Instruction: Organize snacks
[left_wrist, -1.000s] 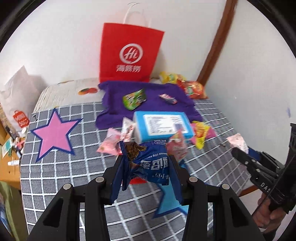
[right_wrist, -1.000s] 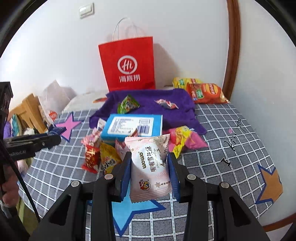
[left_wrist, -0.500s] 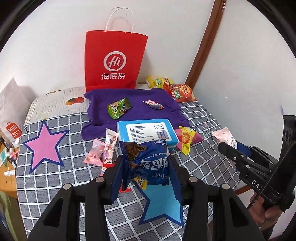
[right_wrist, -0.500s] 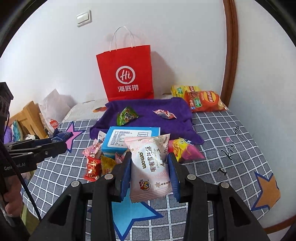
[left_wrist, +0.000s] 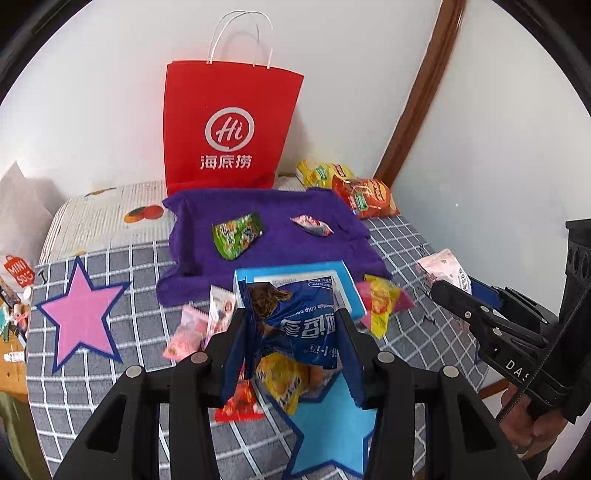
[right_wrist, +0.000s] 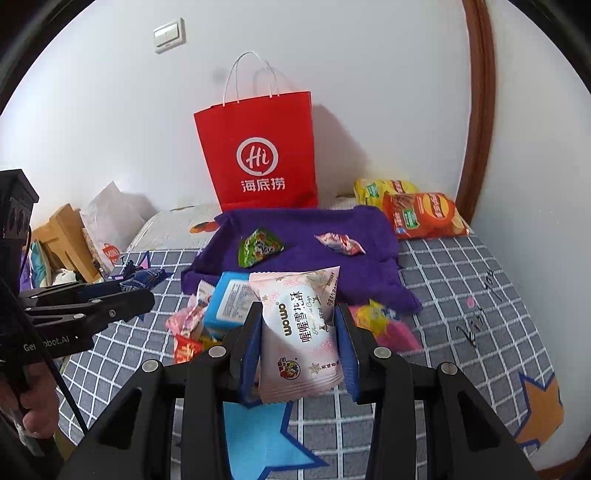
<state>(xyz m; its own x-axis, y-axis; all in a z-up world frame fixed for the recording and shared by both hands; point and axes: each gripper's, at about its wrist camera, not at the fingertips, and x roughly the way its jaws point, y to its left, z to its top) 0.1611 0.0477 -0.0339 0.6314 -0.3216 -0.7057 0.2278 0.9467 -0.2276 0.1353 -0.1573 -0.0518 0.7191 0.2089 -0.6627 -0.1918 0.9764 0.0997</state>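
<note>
Holding two snacks above the bed.
My left fingers clamp a blue packet; my right fingers clamp a pink packet.

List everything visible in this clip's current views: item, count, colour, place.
blue cookie packet: 1, blue, held in left gripper
pink snack packet: 1, pale pink, held in right gripper
paper bag: 1, red, standing against the wall
purple cloth: 1, purple, in front of the bag
green snack packet: 1, green, on the cloth
small pink-white packet: 1, on the cloth
blue box: 1, light blue, at the cloth's near edge
chip bags: 2, yellow and orange, right of the cloth
checked bedcover: 1, grey with stars
hand: 1, on the right gripper's handle
</note>
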